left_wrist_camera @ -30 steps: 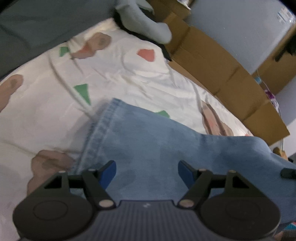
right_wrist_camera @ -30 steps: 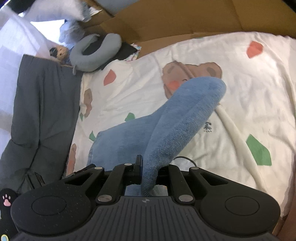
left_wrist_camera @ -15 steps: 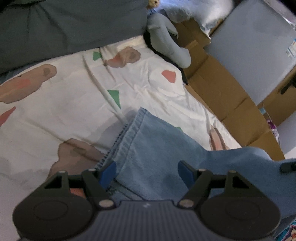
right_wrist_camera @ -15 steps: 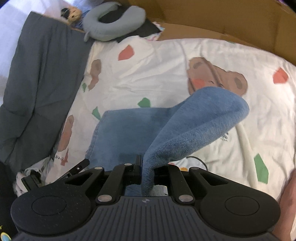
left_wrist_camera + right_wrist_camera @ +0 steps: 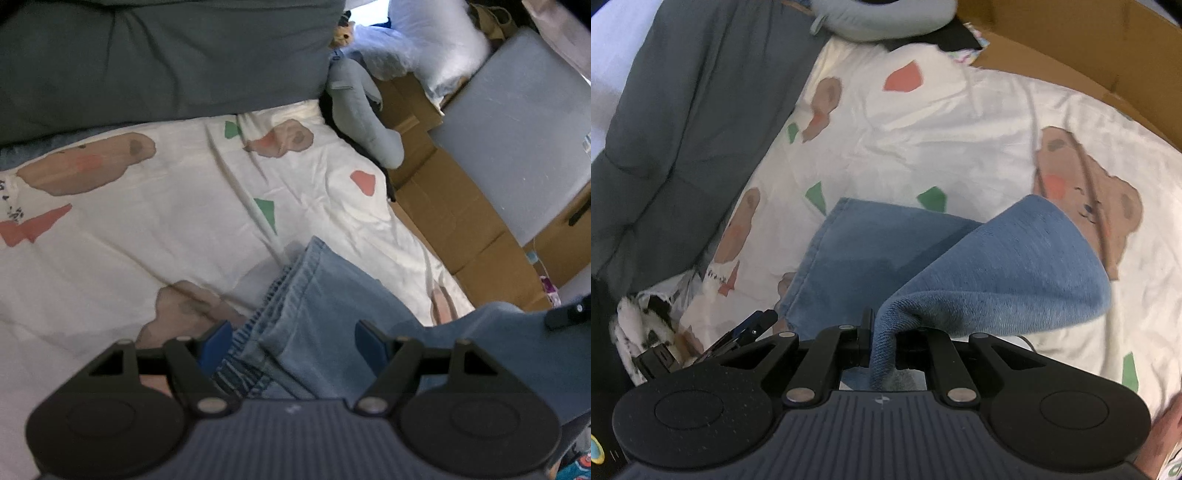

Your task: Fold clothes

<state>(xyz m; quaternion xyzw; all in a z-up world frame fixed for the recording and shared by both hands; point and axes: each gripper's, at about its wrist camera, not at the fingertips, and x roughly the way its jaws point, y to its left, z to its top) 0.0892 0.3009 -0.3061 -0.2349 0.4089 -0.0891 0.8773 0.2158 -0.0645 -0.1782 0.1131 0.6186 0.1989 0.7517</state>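
Two claws: your right gripper point(image 5: 884, 345), bottom centre, is clenched on the jeans point(image 5: 1015, 266); your left gripper point(image 5: 291, 341) hangs released above their hem, lower centre.

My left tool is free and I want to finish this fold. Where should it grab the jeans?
Grab the jeans at the stitched hem corner lying flat on the sheet, sliding in low from its open side; the edge there is thin and exposed.

Left tool point(image 5: 291, 341) gapes over jeans point(image 5: 325, 295) hem on bed sheet point(image 5: 166, 221); grey duvet point(image 5: 166, 55) at 12 o'clock.
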